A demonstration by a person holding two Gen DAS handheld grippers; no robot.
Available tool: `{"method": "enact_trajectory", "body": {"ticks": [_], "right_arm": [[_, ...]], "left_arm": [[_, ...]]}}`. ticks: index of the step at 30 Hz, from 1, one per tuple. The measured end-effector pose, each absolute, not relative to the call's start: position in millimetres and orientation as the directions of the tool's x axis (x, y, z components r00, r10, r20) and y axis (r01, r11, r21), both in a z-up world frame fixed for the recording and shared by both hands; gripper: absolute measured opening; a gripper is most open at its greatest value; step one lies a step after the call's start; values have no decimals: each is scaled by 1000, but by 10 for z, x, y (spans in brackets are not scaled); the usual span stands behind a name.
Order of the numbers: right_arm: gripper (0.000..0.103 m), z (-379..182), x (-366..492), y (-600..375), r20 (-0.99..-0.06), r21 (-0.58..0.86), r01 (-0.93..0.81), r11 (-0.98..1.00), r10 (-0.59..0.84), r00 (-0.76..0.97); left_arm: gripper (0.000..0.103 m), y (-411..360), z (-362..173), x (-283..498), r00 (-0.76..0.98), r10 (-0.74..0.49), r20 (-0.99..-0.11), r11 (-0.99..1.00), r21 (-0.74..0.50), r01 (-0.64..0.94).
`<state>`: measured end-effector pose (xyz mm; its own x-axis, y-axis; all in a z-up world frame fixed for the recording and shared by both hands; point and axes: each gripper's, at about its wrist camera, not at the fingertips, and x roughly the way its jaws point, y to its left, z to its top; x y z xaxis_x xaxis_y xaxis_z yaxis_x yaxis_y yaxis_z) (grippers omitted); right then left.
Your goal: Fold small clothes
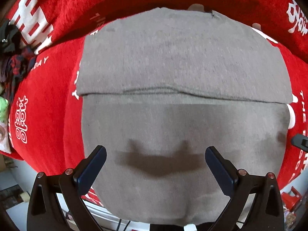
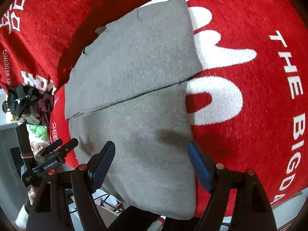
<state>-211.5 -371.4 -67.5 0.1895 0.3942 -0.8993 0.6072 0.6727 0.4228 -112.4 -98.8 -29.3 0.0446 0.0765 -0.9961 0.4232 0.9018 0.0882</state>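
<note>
Around the folded grey garment (image 1: 182, 57) the red cloth (image 1: 50, 115) lies flat and bare to its right and far side, so my right gripper (image 2: 152, 161), fingers spread, has room there. Left of the garment a heap of dark clothes (image 2: 32, 100) blocks the way. My left gripper (image 1: 156, 165), fingers apart, hovers over the garment's near edge.

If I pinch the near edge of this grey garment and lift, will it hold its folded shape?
Probably not: the grey garment looks like soft knit, lying limp on the red cloth. Its folded-over layer rests loose, so it would likely slide open.
</note>
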Motion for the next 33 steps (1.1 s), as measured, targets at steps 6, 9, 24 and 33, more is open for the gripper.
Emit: {"method": "enact_trajectory", "body": {"ticks": [6,9,24,33], "right_arm": [[80,-693,-2180,-3558,-901,416,596,687,399,168],[80,-717,-2263,-3453,-903,410,589,696,402,153],[80,-1145,-3728,-2839,-892,345,652,675,451,5],[80,-1537,-3840,-2590,-895,321,604,729,443,-59]], "left_arm": [[103,-693,-330,-1222,26,55,-998,914,61,402],[103,-428,-418,-1306,2,61,-998,923,58,381],[103,834,-1000,-2134,-206,-58,-977,965,-108,240],[103,665,-1388,-2424,-305,-130,-944,946,-210,246]]}}
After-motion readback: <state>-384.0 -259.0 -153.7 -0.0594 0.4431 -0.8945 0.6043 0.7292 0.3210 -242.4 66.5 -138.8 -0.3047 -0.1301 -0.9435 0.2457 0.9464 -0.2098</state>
